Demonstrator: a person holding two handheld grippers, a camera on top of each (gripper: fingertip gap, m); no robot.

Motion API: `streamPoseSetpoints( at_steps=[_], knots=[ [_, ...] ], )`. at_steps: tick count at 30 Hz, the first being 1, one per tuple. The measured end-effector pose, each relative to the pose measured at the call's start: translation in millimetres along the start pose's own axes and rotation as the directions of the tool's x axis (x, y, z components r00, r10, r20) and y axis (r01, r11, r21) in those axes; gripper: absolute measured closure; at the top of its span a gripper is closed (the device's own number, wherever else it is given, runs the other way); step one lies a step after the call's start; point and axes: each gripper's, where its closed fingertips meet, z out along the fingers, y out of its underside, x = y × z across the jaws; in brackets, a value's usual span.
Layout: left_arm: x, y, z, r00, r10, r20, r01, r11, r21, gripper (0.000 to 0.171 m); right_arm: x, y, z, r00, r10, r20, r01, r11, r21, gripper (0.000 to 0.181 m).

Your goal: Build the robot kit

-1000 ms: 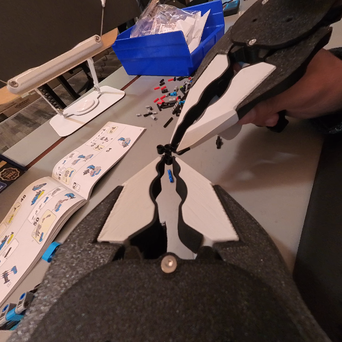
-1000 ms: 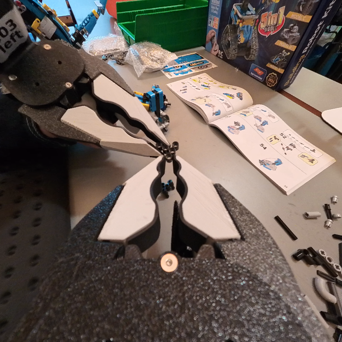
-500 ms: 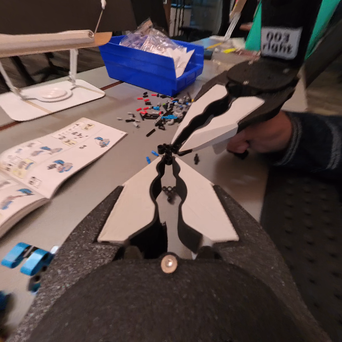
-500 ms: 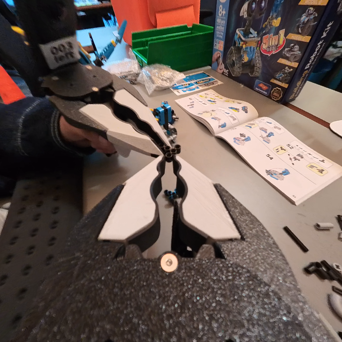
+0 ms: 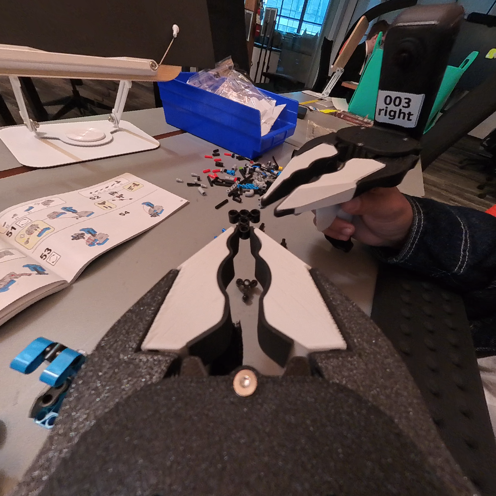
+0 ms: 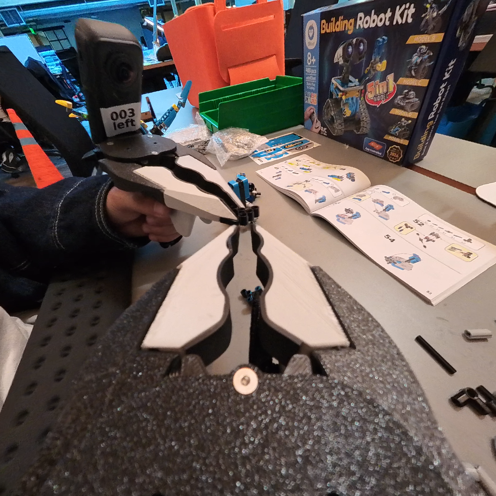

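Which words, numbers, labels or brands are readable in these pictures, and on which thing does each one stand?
I do not copy writing; these things bear it:
White label on the right gripper's black camera: legible.
White label on the left gripper's black camera: legible.
Dark blue cardboard kit box: large print legible, small blurred.
Open white instruction booklet: step numbers legible.
Blue-and-white sticker sheet: too small.

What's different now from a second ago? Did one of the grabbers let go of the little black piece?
Yes. The right gripper has let go of the black piece and backed off a little; a small gap now shows between them. Both grippers have also tipped up, showing more of the room. The left gripper still pinches the piece, and the booklet hasn't moved.
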Motion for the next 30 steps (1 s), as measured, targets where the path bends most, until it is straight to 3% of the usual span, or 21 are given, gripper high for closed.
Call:
streamPoseSetpoints(
  at_steps=[4, 10, 13, 16, 21, 23, 30],
  knots=[
    [-2, 1, 0, 1.0, -0.027, -0.003, 0.027, 1.0, -0.002, 0.165, -8, 1, 4, 0.999, -0.002, 0.046, 0.002, 1.0, 0.006, 0.156],
    [6, 3, 2, 0.999, -0.014, -0.04, 0.013, 1.0, -0.016, 0.165, -6, 6, 8, 0.995, -0.103, -0.009, 0.102, 0.994, -0.03, 0.155],
    [12, 2, 2, 0.998, -0.006, -0.067, 0.005, 1.0, -0.012, 0.165, -12, 5, 9, 0.996, -0.08, 0.034, 0.081, 0.997, -0.015, 0.154],
    [11, 3, 2, 0.998, -0.001, -0.057, 0.0, 1.0, -0.013, 0.165, -19, 5, 11, 0.996, -0.066, 0.068, 0.067, 0.998, -0.01, 0.141],
    [15, 10, 5, 0.996, -0.019, -0.084, 0.015, 0.998, -0.057, 0.165, -31, 4, 13, 0.987, -0.138, 0.084, 0.139, 0.99, -0.005, 0.141],
    [12, 14, 6, 0.998, -0.011, -0.062, 0.006, 0.996, -0.084, 0.165, -24, 10, 16, 0.983, -0.184, 0.03, 0.185, 0.982, -0.044, 0.145],
    [8, 26, 8, 0.996, -0.063, -0.062, 0.054, 0.988, -0.143, 0.165, -25, 24, 21, 0.972, -0.234, 0.015, 0.234, 0.964, -0.127, 0.141]
  ],
)
